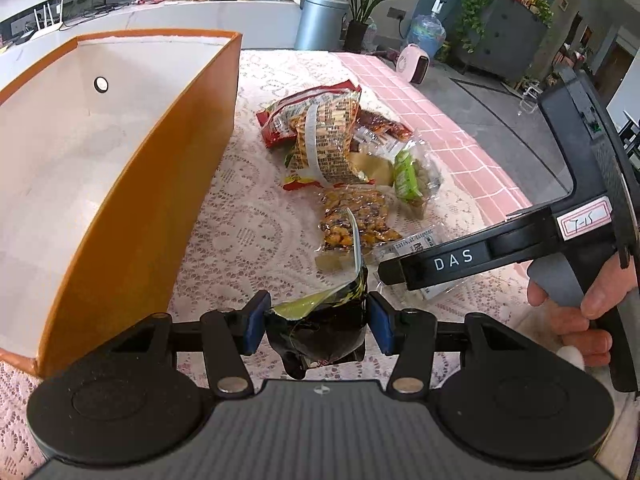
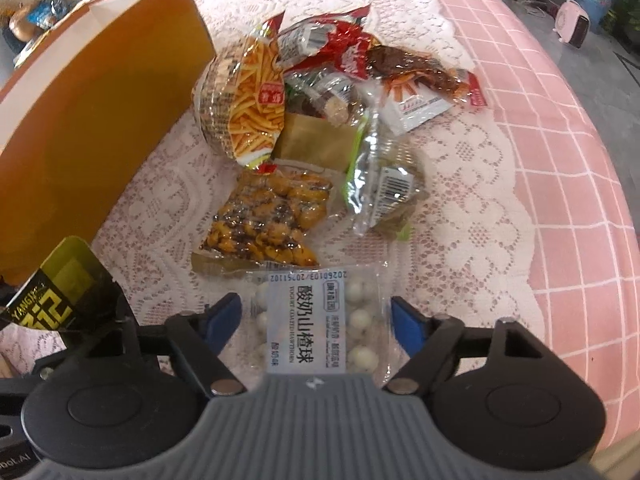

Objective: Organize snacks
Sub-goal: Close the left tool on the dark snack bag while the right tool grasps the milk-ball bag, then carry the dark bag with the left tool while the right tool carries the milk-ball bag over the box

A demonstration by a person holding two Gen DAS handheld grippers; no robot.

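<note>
My left gripper is shut on a black and yellow snack packet, held above the lace cloth beside the orange box. The same packet shows at the left of the right wrist view. My right gripper is open, its blue pads on either side of a clear packet of white yogurt hawthorn balls that lies on the cloth. A pile of snack packets lies beyond it, with a fries bag and a glazed nut packet.
The orange box with a white inside stands open at the left, with no snacks in the part I see. The table has a lace cloth over a pink checked cloth. The table's right edge drops to the floor.
</note>
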